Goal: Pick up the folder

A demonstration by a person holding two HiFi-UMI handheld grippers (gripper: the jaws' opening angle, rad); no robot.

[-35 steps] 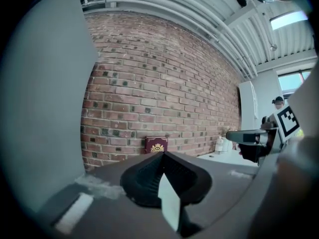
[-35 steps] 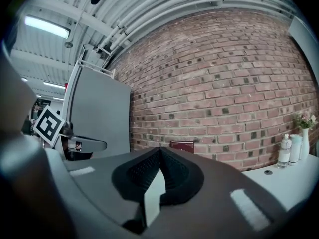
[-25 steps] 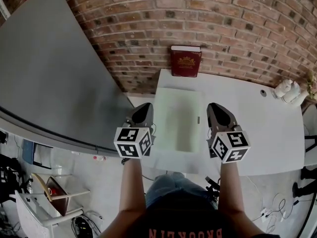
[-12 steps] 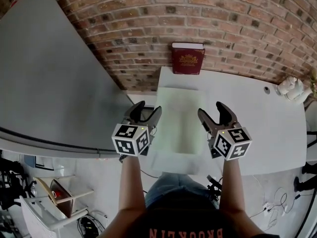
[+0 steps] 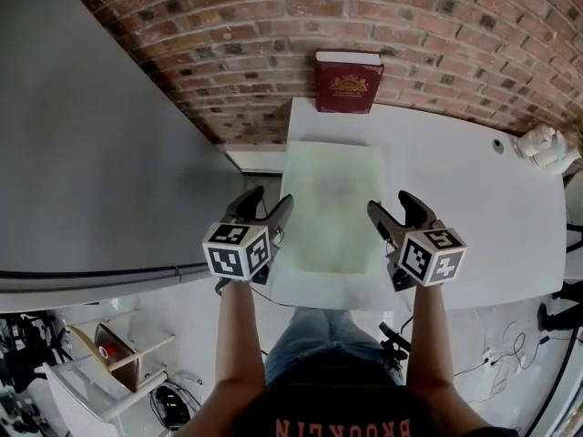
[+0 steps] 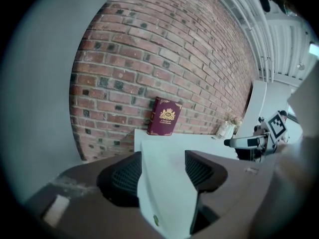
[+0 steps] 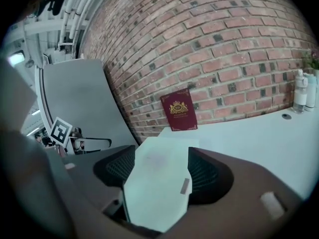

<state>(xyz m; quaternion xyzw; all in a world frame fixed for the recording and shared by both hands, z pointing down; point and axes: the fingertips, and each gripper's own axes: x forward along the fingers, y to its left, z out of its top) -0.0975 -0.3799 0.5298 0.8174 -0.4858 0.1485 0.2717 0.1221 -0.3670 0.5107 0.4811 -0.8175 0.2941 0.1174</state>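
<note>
- The folder (image 5: 332, 208) lay flat on the white table (image 5: 474, 198), close to the table's near edge, with its long side running toward 12 o'clock.
- It was a pale green, slightly see-through rectangle with a smooth, faintly glossy face and a dim purplish patch toward its far half.
- In the right gripper view a small grey tab (image 7: 184, 185) sat at the folder's right edge.
- The left gripper (image 5: 271, 198) stood at the folder's 9 o'clock. Its jaws had just been opening and were spread wide, with the inner tip at the folder's left edge.
- In the left gripper view the folder's pale sheet (image 6: 164, 183) showed in the gap between the ribbed pads (image 6: 122, 178), which did not press on it.
- The right gripper (image 5: 392, 206) stood at the folder's 3 o'clock. Its jaws had also just been opening and were spread wide.
- In the right gripper view the folder (image 7: 157, 183) filled the gap between the jaws, and neither pad clamped it.
- A maroon book (image 5: 344, 82) with a gold crest stood upright against the brick wall (image 5: 437, 35), at the folder's 12 o'clock and apart from it.
</note>
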